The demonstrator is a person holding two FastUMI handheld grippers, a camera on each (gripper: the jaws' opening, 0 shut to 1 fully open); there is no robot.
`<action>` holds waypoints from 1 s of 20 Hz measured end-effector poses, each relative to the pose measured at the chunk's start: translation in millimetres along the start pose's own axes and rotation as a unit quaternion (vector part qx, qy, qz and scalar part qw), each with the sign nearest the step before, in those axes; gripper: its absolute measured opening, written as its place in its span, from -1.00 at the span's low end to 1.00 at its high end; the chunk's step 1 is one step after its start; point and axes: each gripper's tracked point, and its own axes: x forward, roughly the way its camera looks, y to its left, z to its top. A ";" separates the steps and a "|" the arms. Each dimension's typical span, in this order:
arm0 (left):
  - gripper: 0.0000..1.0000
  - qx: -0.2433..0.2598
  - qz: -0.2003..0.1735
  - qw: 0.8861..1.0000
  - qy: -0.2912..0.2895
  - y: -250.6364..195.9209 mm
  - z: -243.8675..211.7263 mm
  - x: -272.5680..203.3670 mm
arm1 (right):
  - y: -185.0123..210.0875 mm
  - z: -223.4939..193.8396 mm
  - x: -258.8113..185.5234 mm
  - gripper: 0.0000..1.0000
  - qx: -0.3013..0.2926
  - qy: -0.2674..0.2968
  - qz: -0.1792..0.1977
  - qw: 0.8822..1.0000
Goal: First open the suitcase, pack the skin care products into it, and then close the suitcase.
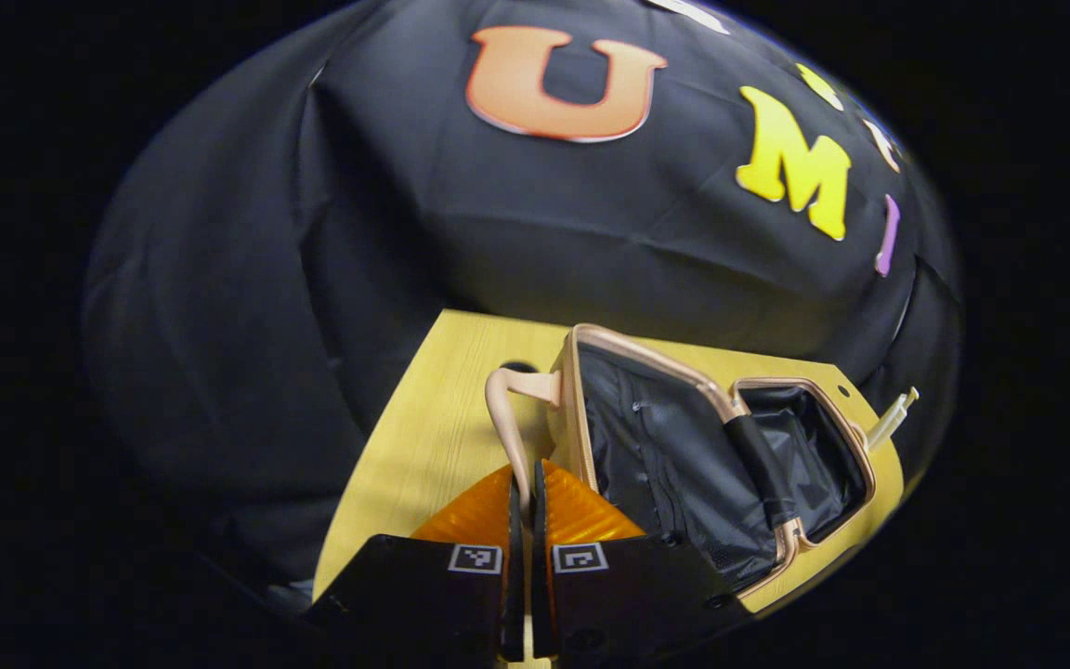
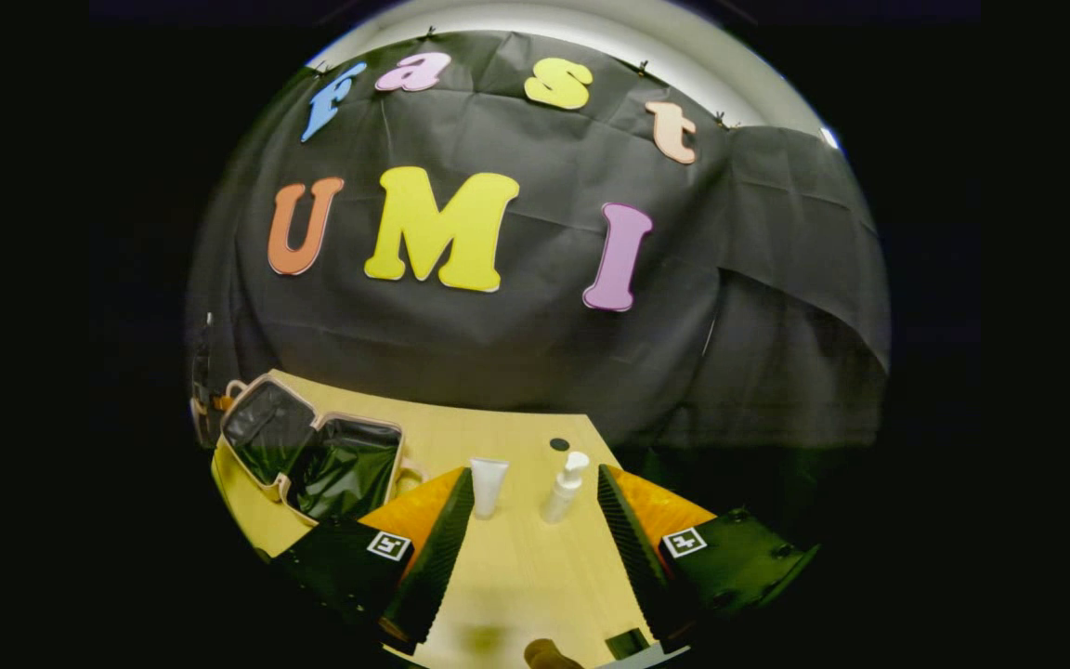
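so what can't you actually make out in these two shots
- Left gripper view: the fingers cover the lower end of the open pink suitcase's handle.
- Right gripper view: the white squeeze tube and white pump bottle are too small for label detail.
- Right gripper view: the suitcase's black-lined interior is too dark.

Both views low, sharing suitcase (image 1: 711, 455).

Open pink suitcase (image 2: 312, 451), black-lined; upright white tube (image 2: 488, 485) beside pump bottle (image 2: 566, 485).
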 end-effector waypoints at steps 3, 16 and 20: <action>-0.80 -0.059 -0.006 0.998 0.015 14.0 -24.9 16.2 | -10.7 -9.9 1.1 0.60 -0.003 0.015 -0.016 1.000; 0.89 -0.148 0.043 0.988 0.015 34.1 -35.3 -4.9 | -51.9 -29.7 3.4 0.59 0.008 0.013 -0.041 0.999; 0.94 -0.112 0.035 0.993 -0.024 8.4 -3.9 -36.6 | -51.7 -45.4 10.3 0.58 0.001 0.014 -0.020 1.000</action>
